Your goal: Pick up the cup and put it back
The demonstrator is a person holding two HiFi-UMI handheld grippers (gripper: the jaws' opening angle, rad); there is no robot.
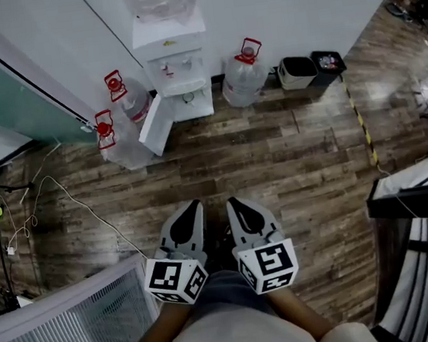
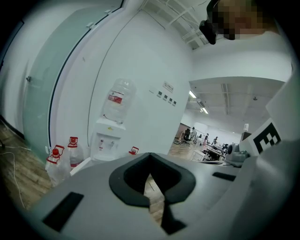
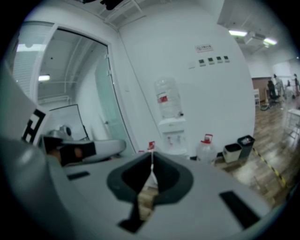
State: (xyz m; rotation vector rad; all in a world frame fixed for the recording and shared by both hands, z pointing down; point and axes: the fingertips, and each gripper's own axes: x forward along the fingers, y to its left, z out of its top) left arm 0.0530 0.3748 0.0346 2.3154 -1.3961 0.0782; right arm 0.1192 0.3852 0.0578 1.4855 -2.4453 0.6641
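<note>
At lower centre, the left gripper (image 1: 194, 206) and right gripper (image 1: 231, 201) are held pressed together, empty; no cup is seen, so the water dispenser (image 1: 173, 61) might be struck by mistake.

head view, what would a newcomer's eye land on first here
The white water dispenser against the wall at top centre, with red-capped water jugs standing on the wood floor on both sides of it. Nearer, at the bottom, the left gripper and right gripper are held side by side, both shut and empty.
</note>
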